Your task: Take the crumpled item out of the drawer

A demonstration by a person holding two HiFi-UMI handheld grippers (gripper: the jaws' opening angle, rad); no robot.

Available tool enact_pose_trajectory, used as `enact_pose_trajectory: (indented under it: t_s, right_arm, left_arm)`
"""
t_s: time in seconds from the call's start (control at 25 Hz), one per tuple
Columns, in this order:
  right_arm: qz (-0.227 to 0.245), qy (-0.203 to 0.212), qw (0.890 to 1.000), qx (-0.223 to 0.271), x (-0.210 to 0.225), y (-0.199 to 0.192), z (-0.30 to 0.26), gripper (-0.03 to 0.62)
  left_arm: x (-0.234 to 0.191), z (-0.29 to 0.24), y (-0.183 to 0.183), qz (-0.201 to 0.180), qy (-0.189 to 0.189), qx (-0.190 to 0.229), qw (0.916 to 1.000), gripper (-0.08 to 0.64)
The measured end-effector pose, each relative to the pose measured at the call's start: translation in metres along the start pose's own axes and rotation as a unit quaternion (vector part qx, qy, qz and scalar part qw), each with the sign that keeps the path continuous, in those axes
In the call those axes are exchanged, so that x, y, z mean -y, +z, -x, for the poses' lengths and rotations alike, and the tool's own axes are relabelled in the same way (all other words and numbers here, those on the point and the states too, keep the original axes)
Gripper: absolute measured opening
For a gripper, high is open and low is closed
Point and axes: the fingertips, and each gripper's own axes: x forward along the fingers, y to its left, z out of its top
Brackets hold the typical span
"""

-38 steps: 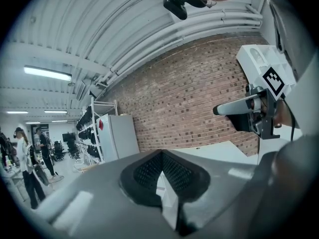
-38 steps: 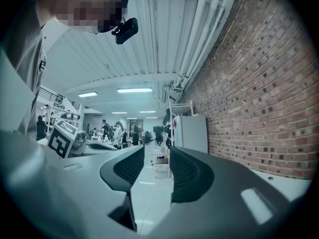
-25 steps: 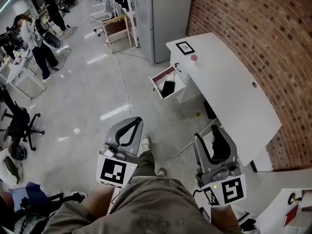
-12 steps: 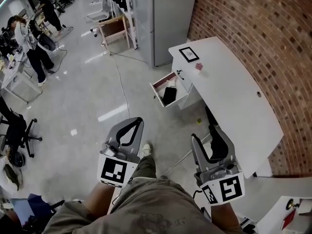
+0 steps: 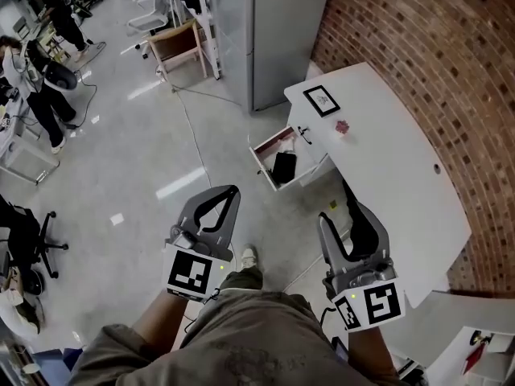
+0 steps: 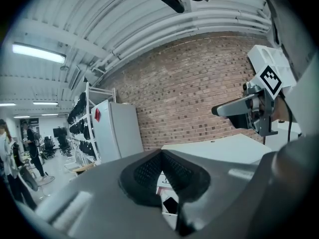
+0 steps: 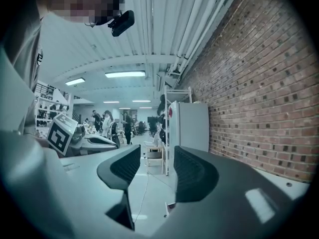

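The white desk's [image 5: 386, 159] drawer [image 5: 265, 164] stands pulled out over the floor. Inside it lies a flat black item [image 5: 283, 167], with a small pale shape beside it at the far end, too small to make out. Both grippers hang over the floor, well short of the drawer and pointing towards it. My left gripper [image 5: 230, 190] is shut with nothing in it, its pads meeting at the tip [image 6: 160, 153]; below the tip the drawer [image 6: 167, 203] shows. My right gripper [image 5: 354, 209] is open and empty, with a clear gap between its pads [image 7: 149, 171].
A framed picture [image 5: 321, 100] and a small pink object [image 5: 342, 126] sit on the desk, which runs along a brick wall [image 5: 426, 47]. A tall grey cabinet [image 5: 273, 30] stands behind the drawer. A cable [image 5: 189, 131] crosses the floor. People and office chairs [image 5: 24, 240] are far left.
The person has walked towards the desk: the drawer and desk sit lower and nearer in the head view. Both grippers came forward with the body, and the right jaws look unchanged.
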Motion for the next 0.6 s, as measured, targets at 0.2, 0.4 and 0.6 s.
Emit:
enact_pose_trajectory:
  t_s: [0.2, 0.4, 0.6]
  right_arm:
    - [0.000, -0.017, 1.000, -0.008, -0.002, 0.004, -0.046, 0.236]
    - [0.003, -0.017, 1.000, -0.025, 0.001, -0.001, -0.074, 0.236]
    - [0.005, -0.011, 0.999, -0.039, 0.007, -0.011, -0.099, 0.236]
  left_arm:
    - [-0.041, -0.021, -0.007, 0.004, -0.021, 0.004, 0.9998, 0.000]
    - [-0.070, -0.037, -0.013, 0.011, -0.017, 0.007, 0.9998, 0.000]
    - [-0.083, -0.053, -0.029, 0.020, -0.015, -0.006, 0.9997, 0.000]
